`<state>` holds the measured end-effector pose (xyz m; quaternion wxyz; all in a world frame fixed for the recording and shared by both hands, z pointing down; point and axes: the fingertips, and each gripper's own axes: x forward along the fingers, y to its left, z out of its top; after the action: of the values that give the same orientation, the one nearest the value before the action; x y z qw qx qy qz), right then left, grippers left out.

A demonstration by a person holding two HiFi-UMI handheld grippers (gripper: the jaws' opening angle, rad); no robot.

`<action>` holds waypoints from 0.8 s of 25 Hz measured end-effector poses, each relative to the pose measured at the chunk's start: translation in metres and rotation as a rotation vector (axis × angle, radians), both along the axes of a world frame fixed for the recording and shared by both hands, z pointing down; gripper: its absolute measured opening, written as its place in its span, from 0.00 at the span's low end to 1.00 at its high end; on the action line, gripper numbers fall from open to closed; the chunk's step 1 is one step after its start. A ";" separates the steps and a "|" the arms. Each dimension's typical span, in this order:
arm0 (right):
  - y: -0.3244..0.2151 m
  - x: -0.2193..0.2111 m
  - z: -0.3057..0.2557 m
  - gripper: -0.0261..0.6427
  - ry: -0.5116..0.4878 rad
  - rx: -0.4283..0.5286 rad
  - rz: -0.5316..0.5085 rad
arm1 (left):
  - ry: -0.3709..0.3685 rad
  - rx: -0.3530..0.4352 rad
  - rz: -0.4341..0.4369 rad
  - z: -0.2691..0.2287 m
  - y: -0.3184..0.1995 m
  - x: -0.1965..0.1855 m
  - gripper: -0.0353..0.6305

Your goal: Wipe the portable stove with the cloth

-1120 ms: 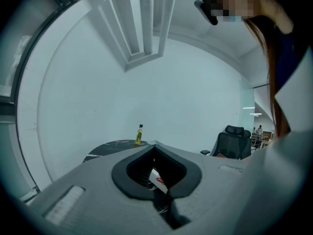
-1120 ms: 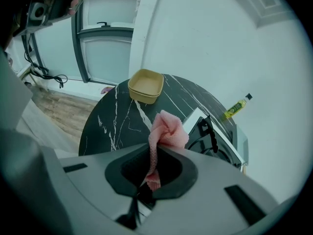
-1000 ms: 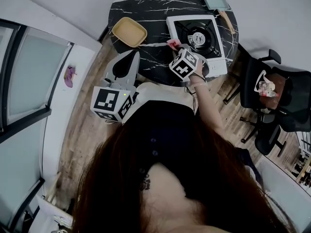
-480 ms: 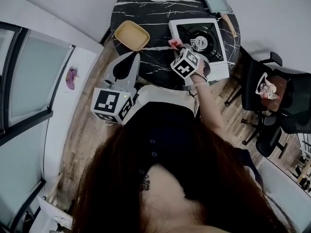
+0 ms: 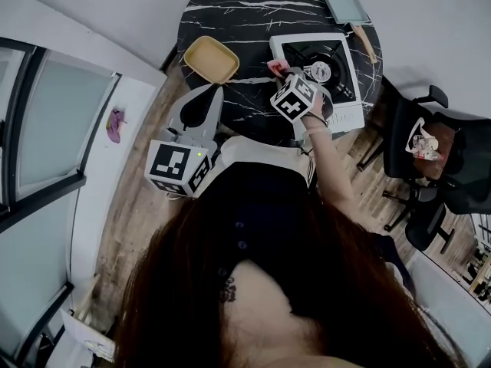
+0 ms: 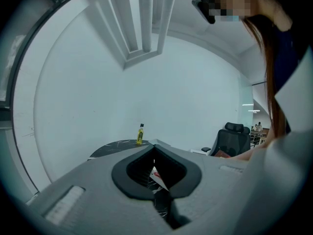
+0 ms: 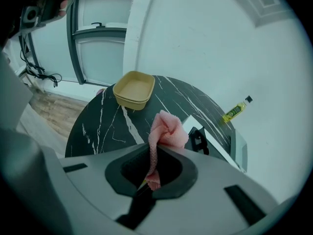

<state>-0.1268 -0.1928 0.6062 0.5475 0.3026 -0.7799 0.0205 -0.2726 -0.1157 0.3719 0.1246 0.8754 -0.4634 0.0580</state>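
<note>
The white portable stove [image 5: 334,84] with a black burner sits on the right side of the round black marble table [image 5: 238,10]. My right gripper [image 5: 278,73] is shut on a pink cloth [image 5: 274,67] at the stove's near left corner. In the right gripper view the pink cloth [image 7: 166,130] bunches up above the gripper [image 7: 155,150], with the stove [image 7: 201,139] just beyond it. My left gripper [image 5: 208,92] hangs at the table's near left edge, away from the stove. In its own view the left gripper [image 6: 154,147] is shut and holds nothing.
A yellow dish [image 5: 209,58] rests left of the stove, and a teal tray [image 5: 342,1] lies behind it. A small yellow bottle [image 7: 235,111] stands at the table's far edge. Black office chairs [image 5: 430,156] stand to the right on the wooden floor.
The right gripper with the pink cloth stays at the stove's near left corner, shifting only slightly. The left gripper has not moved.
</note>
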 end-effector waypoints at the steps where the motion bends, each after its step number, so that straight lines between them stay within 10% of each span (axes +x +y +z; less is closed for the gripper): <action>1: -0.002 0.000 0.000 0.08 -0.001 0.001 0.001 | -0.001 -0.001 0.002 0.000 -0.001 0.000 0.07; 20: -0.038 -0.009 0.000 0.08 0.014 0.026 -0.003 | -0.009 -0.010 0.018 0.003 -0.019 -0.003 0.07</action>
<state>-0.1362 -0.2305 0.6062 0.5491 0.3085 -0.7767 0.0072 -0.2752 -0.1346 0.3749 0.1265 0.8787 -0.4557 0.0654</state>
